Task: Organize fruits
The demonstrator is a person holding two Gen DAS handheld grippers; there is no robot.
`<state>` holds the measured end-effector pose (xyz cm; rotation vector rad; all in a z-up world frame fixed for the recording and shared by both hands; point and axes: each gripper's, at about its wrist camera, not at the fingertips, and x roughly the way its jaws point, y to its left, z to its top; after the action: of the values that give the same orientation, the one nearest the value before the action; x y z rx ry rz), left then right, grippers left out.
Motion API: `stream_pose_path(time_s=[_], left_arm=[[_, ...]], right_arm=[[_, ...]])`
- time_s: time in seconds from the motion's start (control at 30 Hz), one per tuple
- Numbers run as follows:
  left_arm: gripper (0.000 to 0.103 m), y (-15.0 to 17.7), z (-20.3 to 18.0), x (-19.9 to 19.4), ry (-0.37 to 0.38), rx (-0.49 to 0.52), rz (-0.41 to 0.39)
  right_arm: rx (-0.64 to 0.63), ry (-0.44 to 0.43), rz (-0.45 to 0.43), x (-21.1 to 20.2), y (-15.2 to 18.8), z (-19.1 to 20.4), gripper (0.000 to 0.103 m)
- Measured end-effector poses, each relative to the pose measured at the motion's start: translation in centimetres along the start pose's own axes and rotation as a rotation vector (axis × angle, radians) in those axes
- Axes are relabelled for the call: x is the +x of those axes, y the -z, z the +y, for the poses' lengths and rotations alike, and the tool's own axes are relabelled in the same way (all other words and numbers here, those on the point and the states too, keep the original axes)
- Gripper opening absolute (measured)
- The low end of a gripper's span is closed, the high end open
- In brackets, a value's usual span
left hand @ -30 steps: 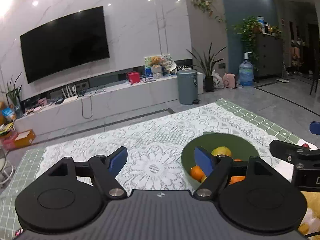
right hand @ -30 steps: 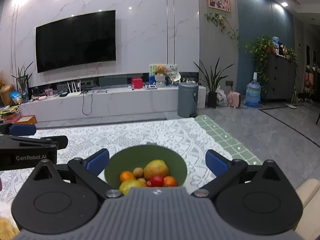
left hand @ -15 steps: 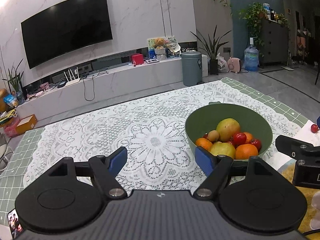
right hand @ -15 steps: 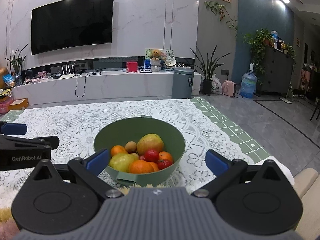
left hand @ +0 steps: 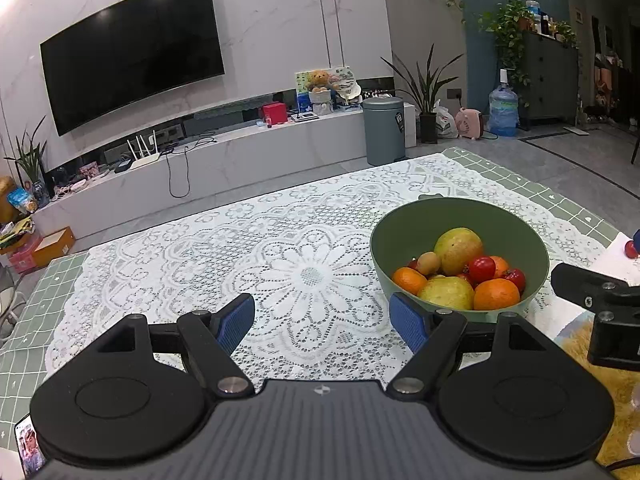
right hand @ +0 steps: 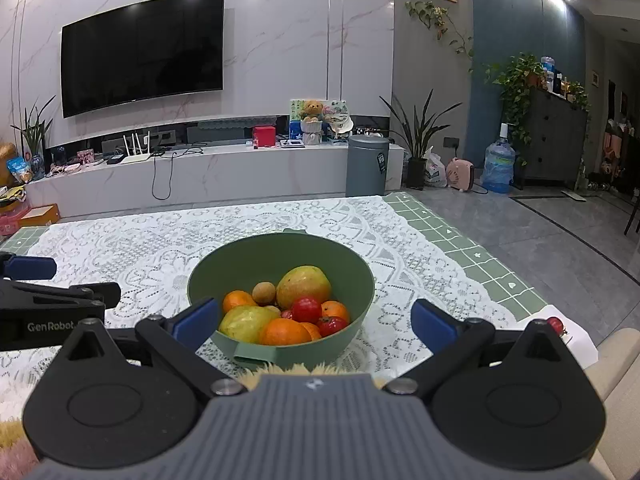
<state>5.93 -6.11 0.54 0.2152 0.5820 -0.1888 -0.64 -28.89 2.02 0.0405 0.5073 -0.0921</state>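
Both grippers hang spread and empty — left gripper point(left hand: 322, 316), right gripper point(right hand: 316, 318). The green bowl point(right hand: 360, 276) of fruit sits frame-centre on the lace tablecloth point(left hand: 280, 240) — one red fruit point(right hand: 555, 324) lies lower right.

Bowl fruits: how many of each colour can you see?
Orange fruits: 3
Red fruits: 2
Yellow-green fruits: 2
Brown fruit: 1
Total: 8 plainly showing; more may hide underneath.
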Motion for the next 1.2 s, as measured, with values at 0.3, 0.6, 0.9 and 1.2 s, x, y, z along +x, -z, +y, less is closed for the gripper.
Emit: stream_pose_path(time_s=[0.3,0.6,0.9,1.2], left_arm=[[0.090,-0.05,0.09,-0.19,-0.001,0.001,-0.001],[0.090,-0.06,0.19,-0.31,-0.005,0.004,-0.001],[0.090,-0.10,0.11,-0.41,-0.005,0.011,0.005],[0.090,-0.06,0.09,-0.43,-0.006,0.015,0.007]], right_arm=[[-0.007,-0.001,0.005,0.20,0.13,0.26,0.099],[-0.006,-0.005,0.010,0.44,0.18,0.21,0.099],[-0.006,-0.006,0.011,0.53,0.21,0.24,0.099],[-0.004,-0.006,0.011,0.55,0.21,0.25,0.099]])
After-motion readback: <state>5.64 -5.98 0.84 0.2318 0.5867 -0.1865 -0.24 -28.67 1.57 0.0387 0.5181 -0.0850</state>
